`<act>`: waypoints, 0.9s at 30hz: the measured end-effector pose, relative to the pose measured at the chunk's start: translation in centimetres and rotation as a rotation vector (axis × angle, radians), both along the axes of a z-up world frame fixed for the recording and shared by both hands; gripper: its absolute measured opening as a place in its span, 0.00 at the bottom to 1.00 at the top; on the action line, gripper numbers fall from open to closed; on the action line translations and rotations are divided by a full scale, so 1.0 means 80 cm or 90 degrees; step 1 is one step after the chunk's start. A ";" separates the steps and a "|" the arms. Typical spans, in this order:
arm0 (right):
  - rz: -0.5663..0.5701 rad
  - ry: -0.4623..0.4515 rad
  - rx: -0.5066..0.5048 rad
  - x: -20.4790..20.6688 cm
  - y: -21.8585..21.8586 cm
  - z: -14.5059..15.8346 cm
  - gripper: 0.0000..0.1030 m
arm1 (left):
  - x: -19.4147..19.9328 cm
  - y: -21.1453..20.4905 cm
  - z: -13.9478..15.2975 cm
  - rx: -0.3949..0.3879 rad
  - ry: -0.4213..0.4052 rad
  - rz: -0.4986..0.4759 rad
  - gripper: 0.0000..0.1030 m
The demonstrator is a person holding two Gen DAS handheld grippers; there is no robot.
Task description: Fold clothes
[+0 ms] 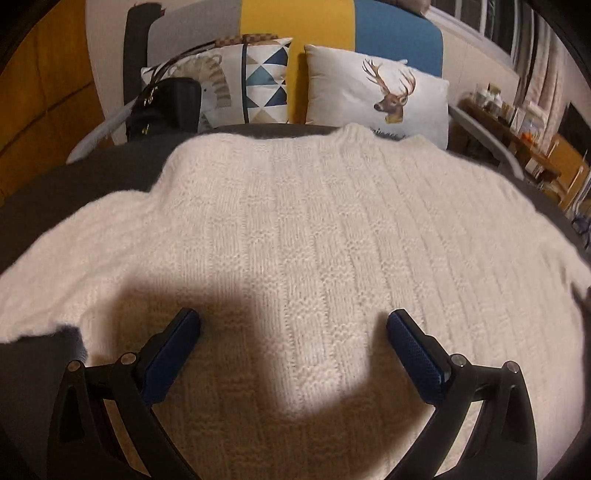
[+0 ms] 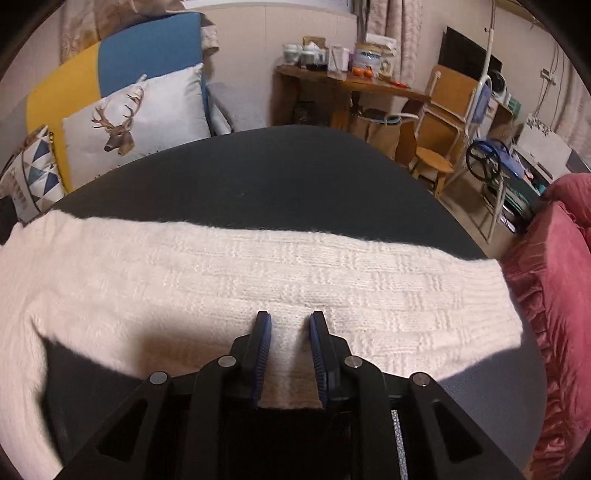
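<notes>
Cream cable-knit sweater (image 1: pixel 314 229) lies spread across the dark grey bed surface (image 2: pixel 277 177), w/ its neck end towards the pillows. In the right wrist view a knit strip, prob. a sleeve (image 2: pixel 332 280), crosses the frame w/ dark sheet showing on both sides of it. Judging from that, folding is early: body mostly flat, maybe one sleeve being brought in; folding the body and squaring up are still to do, can't tell more. Room behind: headboard in grey, yellow & blue panels (image 1: pixel 321 26), a deer-print pillow (image 1: pixel 384 96) and a triangle-pattern pillow (image 1: pixel 258 81) standing against it, a black handbag (image 1: pixel 162 107) at the left. In the right view there's a cluttered wooden desk (image 2: pixel 351 81), a wooden chair (image 2: pixel 436 147) beside it, and a pink ruffled blanket (image 2: pixel 554 288) at the bed's right edge. Left gripper (image 1: pixel 293 325) hangs over the sweater body, jaws wide apart, nothing between them, only its shadow on the knit. Right gripper (image 2: pixel 290 321) has jaws narrow and opening; sleeve fabric sits between the pads, looks loose rather than pinched.
</notes>
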State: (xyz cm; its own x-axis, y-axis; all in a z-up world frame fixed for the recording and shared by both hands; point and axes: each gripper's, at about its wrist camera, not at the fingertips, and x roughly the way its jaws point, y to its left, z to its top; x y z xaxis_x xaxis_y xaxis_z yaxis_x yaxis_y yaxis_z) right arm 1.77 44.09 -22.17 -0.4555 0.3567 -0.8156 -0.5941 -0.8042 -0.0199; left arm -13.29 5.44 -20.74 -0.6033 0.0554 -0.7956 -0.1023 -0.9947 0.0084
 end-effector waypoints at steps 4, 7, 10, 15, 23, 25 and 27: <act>0.079 0.165 -0.143 -0.001 -0.036 0.037 0.24 | -0.001 0.001 -0.001 -0.009 0.005 -0.002 1.00; 0.189 0.166 -0.164 -0.043 -0.080 0.051 0.19 | -0.001 -0.001 -0.002 -0.008 0.007 -0.002 1.00; 0.270 0.144 -0.143 -0.090 -0.111 0.049 0.12 | 0.000 -0.004 -0.002 -0.005 0.010 -0.002 1.00; 0.305 0.045 -0.088 -0.122 -0.122 0.010 0.00 | 0.002 -0.005 -0.001 0.000 0.012 -0.002 1.00; 0.287 0.078 -0.114 -0.104 -0.105 0.028 0.04 | 0.003 -0.008 -0.001 0.004 0.016 -0.003 1.00; 0.286 0.108 -0.117 -0.096 -0.112 0.036 0.05 | 0.003 -0.008 -0.001 0.003 0.018 -0.003 1.00; 0.302 0.108 -0.113 -0.092 -0.123 0.035 0.05 | 0.003 -0.008 -0.002 0.003 0.018 -0.005 1.00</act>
State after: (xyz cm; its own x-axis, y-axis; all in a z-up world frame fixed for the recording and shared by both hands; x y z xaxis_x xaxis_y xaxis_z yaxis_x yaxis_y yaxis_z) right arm -5.60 34.28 -19.39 -0.6644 -0.0569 -0.7452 -0.1481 -0.9673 0.2058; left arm -13.08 4.79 -20.90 -0.6253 0.0638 -0.7778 -0.1092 -0.9940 0.0063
